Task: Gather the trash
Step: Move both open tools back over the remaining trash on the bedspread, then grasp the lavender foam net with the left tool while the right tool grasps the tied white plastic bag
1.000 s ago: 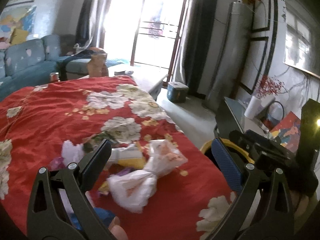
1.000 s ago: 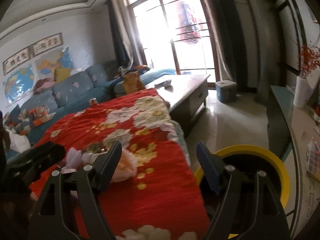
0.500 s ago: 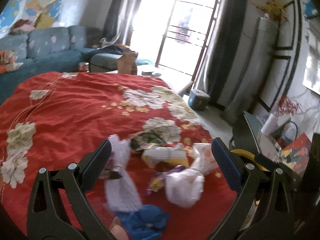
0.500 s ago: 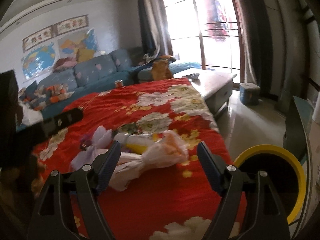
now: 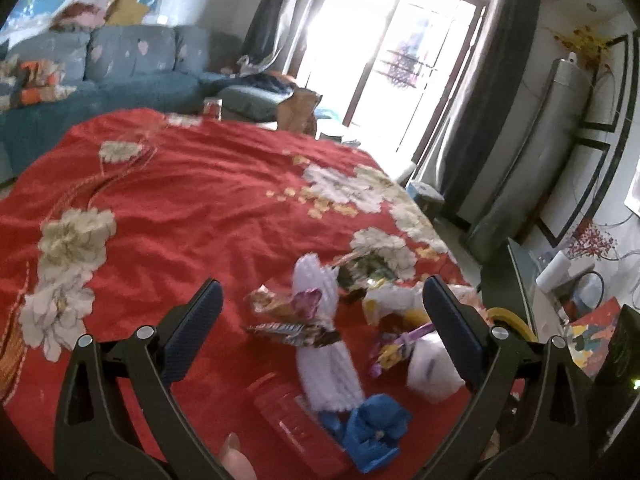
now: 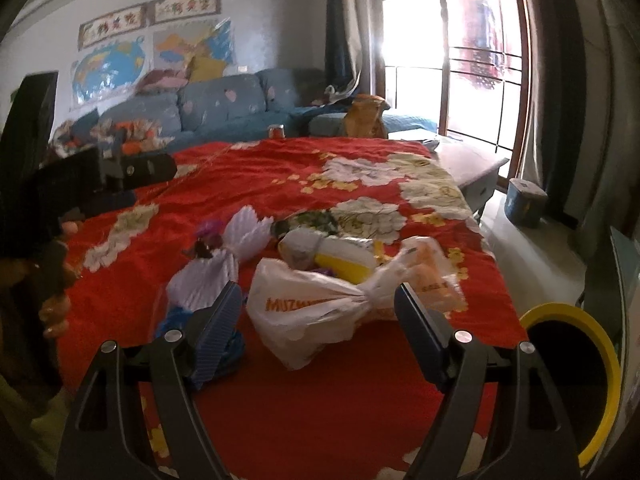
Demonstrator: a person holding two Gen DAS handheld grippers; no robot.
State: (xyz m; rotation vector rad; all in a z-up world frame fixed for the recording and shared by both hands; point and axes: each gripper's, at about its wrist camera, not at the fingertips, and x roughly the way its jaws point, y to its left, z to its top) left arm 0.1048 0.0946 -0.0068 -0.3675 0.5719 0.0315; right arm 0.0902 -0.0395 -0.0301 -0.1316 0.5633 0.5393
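- Looking over a red floral cloth (image 6: 320, 400), we see the trash (image 6: 320, 300) heaped by its edge — near a yellow-rimmed bin (image 6: 592, 360).
- Both grippers — left gripper (image 5: 320, 320), right gripper (image 6: 320, 320) — gape wide, empty.
- A blue sofa (image 6: 224, 108), perhaps cluttered, lines the wall.

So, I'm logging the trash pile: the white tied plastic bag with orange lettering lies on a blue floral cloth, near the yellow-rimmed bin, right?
Not quite: the cloth is red with a floral print, not blue. The right wrist view shows the white tied plastic bag lying on it, near the yellow-rimmed bin.

left gripper (image 5: 320, 332): black frame, silver screws | right gripper (image 6: 320, 332): blue ribbed pads
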